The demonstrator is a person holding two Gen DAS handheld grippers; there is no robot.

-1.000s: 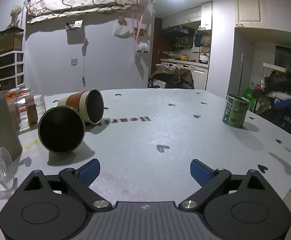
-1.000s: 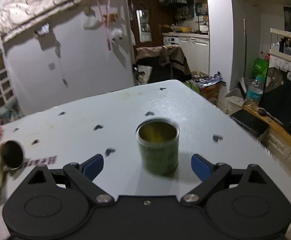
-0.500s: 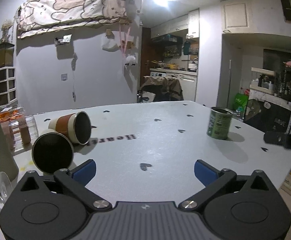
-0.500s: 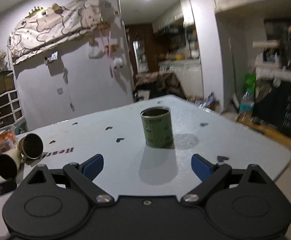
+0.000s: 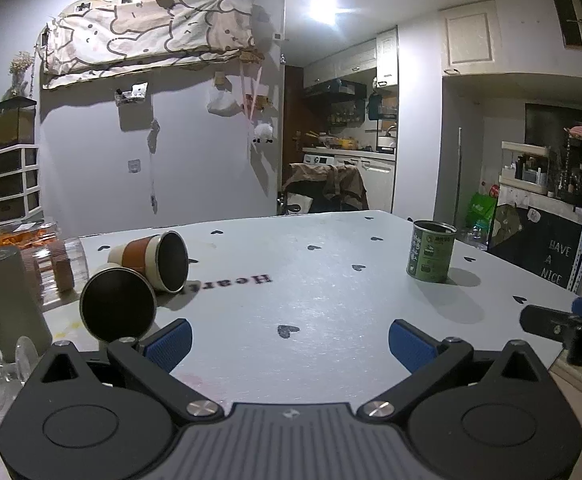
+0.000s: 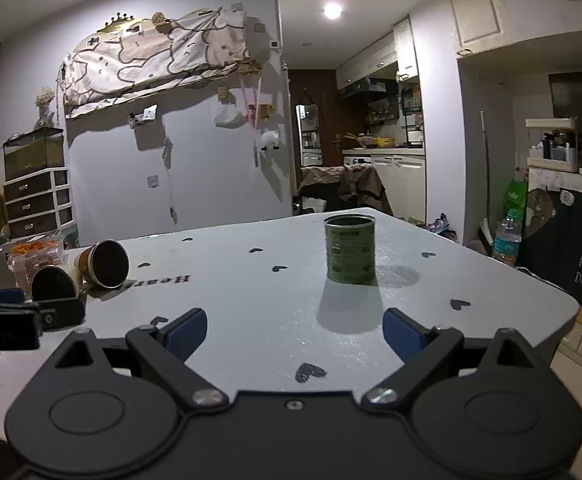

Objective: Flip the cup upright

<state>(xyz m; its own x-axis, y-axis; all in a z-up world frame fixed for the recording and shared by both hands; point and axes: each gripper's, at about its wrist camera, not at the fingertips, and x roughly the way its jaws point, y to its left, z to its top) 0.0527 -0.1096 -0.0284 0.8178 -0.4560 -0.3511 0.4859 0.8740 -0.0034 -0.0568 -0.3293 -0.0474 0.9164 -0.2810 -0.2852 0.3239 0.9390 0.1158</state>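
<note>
Two paper cups lie on their sides at the table's left, mouths toward me: a brown-sleeved cup point(image 5: 155, 254) and a nearer cream cup point(image 5: 118, 310); both show in the right wrist view point(image 6: 103, 263) point(image 6: 53, 286). A green cup point(image 5: 431, 250) stands upright at the right, also in the right wrist view point(image 6: 350, 250). My left gripper point(image 5: 289, 340) is open and empty, low over the near table, right of the cream cup. My right gripper point(image 6: 294, 330) is open and empty, short of the green cup.
The white table point(image 5: 311, 304) has black heart marks and an edge at the right. A grey cylinder point(image 5: 11, 300), a wine glass point(image 5: 23, 354) and snack packs point(image 5: 31, 240) crowd the left edge. Each gripper shows at the side of the other's view.
Both grippers have pulled back and levelled out, so the cups look farther away. The right gripper, once right at the green cup, now stands well back. No cup has moved.
</note>
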